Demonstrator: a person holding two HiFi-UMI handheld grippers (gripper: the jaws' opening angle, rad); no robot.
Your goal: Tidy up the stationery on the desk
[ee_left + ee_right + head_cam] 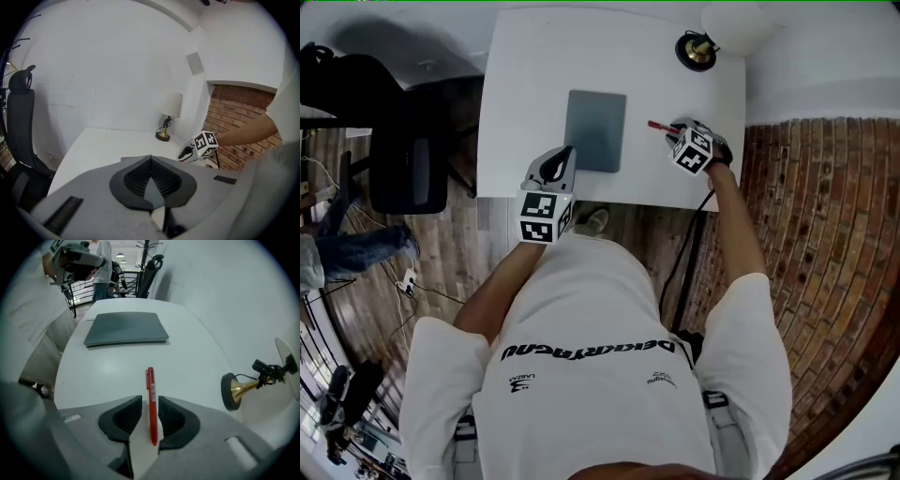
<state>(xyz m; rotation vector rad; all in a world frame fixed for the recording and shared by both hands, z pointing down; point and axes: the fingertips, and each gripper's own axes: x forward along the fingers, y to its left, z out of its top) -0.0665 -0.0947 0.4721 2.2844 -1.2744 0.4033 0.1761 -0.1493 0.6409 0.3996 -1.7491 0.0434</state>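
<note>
Closest in, seen from the head view: a white shirt [600, 375] and two bare forearms reaching forward over the near edge of the white tabletop [516, 94].

On the left, at that near edge: left hand-held gripper [561, 161], lifted clear of the surface and tilted gently downward. Jaws pressed fully together in its own view [151, 161], with nothing between them.

On the right, a little further in: right hand-held gripper [673, 131], pointed steeply down at the tabletop. Jaws apart in its own view [150, 401], straddling the near end of a red pen [151, 404] with a sliver of white showing on either side; pads not pressing on it. Same gripper also visible from the left gripper view [199, 146], marker cube uppermost.

Red pen [659, 126] lying flat on the tabletop, clip end pointing away from the jaws toward the middle of the surface.

Beyond the pen tip, and apart from it: flat grey pad [125, 328], closed, lying square in the middle of the tabletop [595, 129], between the two grippers.

Further back, at the far right corner: small lamp [697, 51] with a round dark base, brass stem [243, 389] and white shade [171, 105].

Past the tabletop: white wall behind, brick wall [825, 234] to the right, black office chair [408, 159] on a wooden floor to the left.
</note>
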